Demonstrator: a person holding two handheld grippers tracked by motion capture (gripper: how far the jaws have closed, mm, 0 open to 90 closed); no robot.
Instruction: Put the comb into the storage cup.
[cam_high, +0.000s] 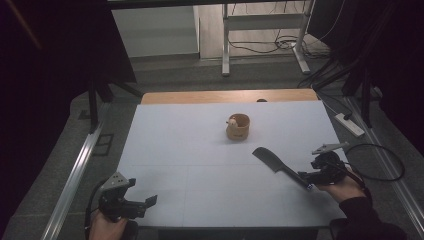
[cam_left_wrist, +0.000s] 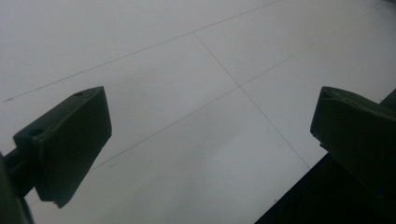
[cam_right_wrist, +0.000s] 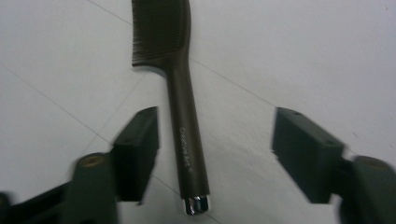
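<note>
Your right tongs (cam_right_wrist: 215, 154) stand spread, pinching nothing; the comb (cam_right_wrist: 180, 93) lies flat on the counter (cam_high: 190, 150) between their jaws. Your left tongs (cam_left_wrist: 210, 149) are spread and empty. Judged from this, the comb is set down; only withdrawal remains.

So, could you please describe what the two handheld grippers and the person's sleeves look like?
Both grippers are black. The left gripper has blocky flat-faced jaws and a grey three-cornered plate on top. The right gripper has a similar grey plate and trails a looping black cable. A dark sleeve covers the right forearm.
</note>
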